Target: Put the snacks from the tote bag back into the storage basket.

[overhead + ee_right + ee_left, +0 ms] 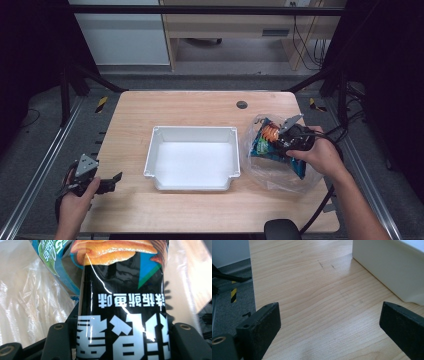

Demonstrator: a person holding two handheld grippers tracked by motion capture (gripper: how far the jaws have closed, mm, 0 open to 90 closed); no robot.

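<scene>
Counter: a light wooden counter (200, 107) with rounded corners and a small dark round hole (242, 104) near its far edge.
Bin: a white rectangular plastic bin (193, 131), open-topped and empty, sits at the middle of the counter; its outer wall (387, 267) shows at the upper right of the left gripper view.
Bag: a clear crinkled plastic bag (272, 177) lies on the right part of the counter, just beside the bin, with snack packets inside it.
Packet: a glossy black snack packet (125, 315) with large white characters, an orange picture of chips and a teal corner; in the right gripper view it stands between the two jaws and reaches up past them. A second packet, blue and green (53, 260), lies beside it against the clear plastic.
Right gripper: the right gripper (280, 136), held in the person's right hand (320, 156), reaches into the bag and is closed onto the black packet, a jaw pressed on each side.
Left gripper: the left gripper (114, 180), held in the left hand (75, 200) at the near left edge of the counter, well apart from the bin; its jaws stand wide over bare wood, nothing between them.
Surroundings: grey floor and black frame posts around the counter; a yellow-and-black striped marker (233, 295) on the floor off the left edge.
</scene>
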